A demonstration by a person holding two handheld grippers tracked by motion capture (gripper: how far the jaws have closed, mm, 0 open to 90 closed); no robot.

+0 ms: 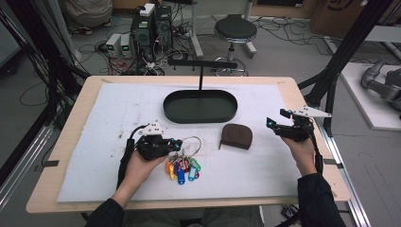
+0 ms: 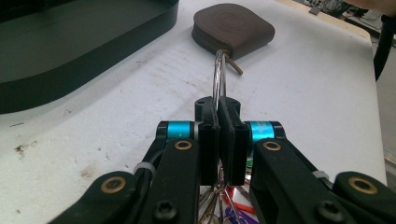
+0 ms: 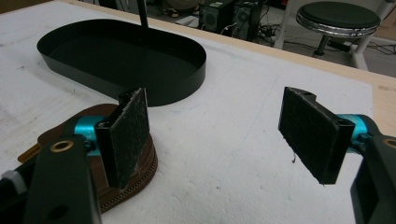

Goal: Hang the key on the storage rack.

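Note:
A bunch of keys with coloured tags lies on the white mat, hung on a large metal ring. My left gripper is shut on that ring, which rises between its closed jaws in the left gripper view. A brown zipped pouch lies to the right of the keys. My right gripper hovers open at the mat's right side, its jaws wide apart; the pouch sits behind its left jaw. A black oval tray stands beyond.
A black T-shaped stand rises behind the tray. The wooden table borders the white mat. Beyond the table are a stool, computer boxes and cables on the floor.

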